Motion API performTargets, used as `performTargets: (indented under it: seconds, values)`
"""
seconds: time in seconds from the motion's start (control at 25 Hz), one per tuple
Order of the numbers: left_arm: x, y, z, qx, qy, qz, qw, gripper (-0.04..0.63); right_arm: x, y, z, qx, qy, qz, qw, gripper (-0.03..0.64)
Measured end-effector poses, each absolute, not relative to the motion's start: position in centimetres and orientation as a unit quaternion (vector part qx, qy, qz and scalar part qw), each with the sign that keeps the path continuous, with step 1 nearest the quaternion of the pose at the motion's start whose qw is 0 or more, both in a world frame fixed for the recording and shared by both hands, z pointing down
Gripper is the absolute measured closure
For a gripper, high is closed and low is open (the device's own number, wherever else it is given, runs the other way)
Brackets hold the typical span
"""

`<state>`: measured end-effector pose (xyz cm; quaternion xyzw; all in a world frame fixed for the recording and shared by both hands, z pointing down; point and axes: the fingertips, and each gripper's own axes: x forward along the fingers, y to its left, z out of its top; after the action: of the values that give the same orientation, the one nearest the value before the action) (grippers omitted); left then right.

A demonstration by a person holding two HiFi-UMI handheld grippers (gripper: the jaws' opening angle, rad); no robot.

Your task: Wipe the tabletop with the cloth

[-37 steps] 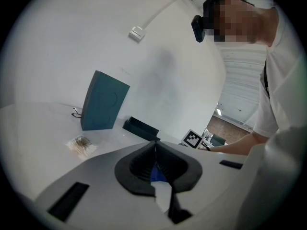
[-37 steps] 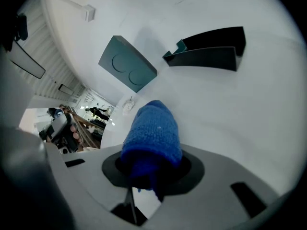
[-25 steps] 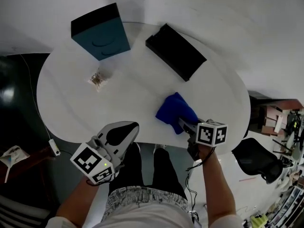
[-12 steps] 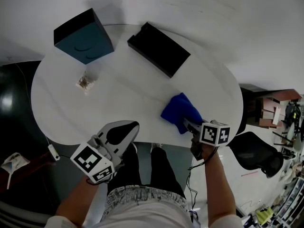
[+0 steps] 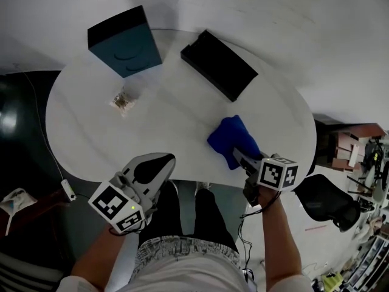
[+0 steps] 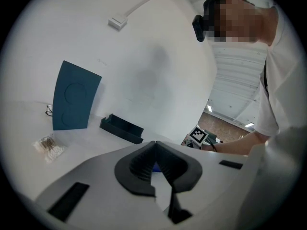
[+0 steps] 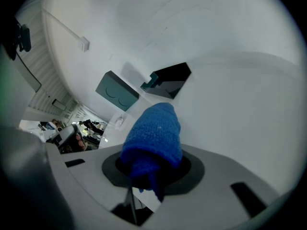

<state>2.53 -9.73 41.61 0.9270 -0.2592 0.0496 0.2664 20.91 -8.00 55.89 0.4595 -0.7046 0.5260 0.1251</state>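
Note:
A blue cloth (image 5: 231, 137) lies bunched on the near right part of the white oval tabletop (image 5: 176, 117). My right gripper (image 5: 238, 157) is shut on its near end; in the right gripper view the cloth (image 7: 154, 140) bulges out from between the jaws. My left gripper (image 5: 152, 168) hangs at the table's near edge, left of the cloth, its jaws closed together with nothing between them (image 6: 154, 161).
A teal box (image 5: 124, 41) stands at the far left of the table. A black open tray (image 5: 219, 64) lies at the far middle. A small packet (image 5: 123, 101) rests near the teal box. A black chair (image 5: 328, 201) is on the floor to the right.
The right gripper and the cloth stay near the table's right front edge, shifted only slightly. The head view has swung, so the whole table sits differently in the picture. The left gripper holds its place.

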Motion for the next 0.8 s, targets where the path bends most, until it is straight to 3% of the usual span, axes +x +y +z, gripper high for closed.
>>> performTargets:
  seconds: [0.8]
  values:
    - [-17.4, -9.4, 42.8, 0.877, -0.391, 0.017, 0.279, 0.574, -7.0, -9.9, 55.4, 0.253, -0.794, 0.52, 0.189, 0.503]
